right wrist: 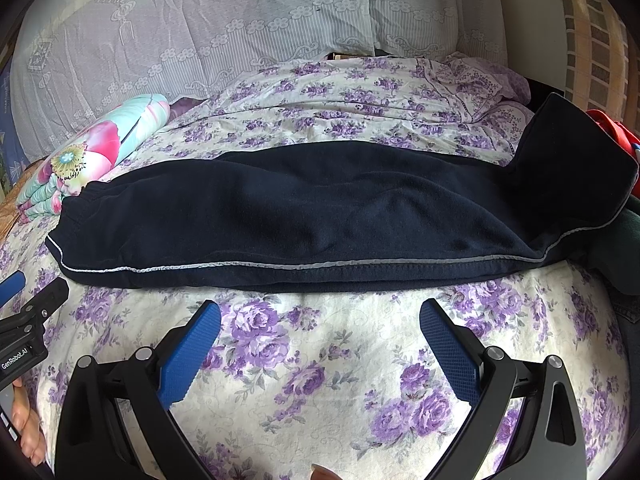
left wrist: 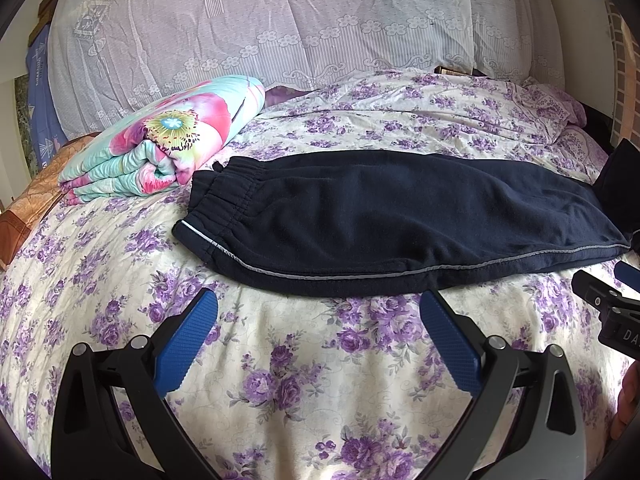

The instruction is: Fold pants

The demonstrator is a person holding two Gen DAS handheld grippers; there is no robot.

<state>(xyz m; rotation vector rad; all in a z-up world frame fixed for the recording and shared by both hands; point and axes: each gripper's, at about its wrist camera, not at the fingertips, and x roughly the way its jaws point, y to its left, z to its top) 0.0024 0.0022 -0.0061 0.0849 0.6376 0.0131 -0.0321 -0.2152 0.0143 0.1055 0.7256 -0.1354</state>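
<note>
Both tools spread wide, left tool and right tool just short of the pants; pinch both layers at the near hem.

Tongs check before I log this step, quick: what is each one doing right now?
Left tongs: open, holding nothing, short of the pants.
Right tongs: open, holding nothing, also short of the pants.
</note>
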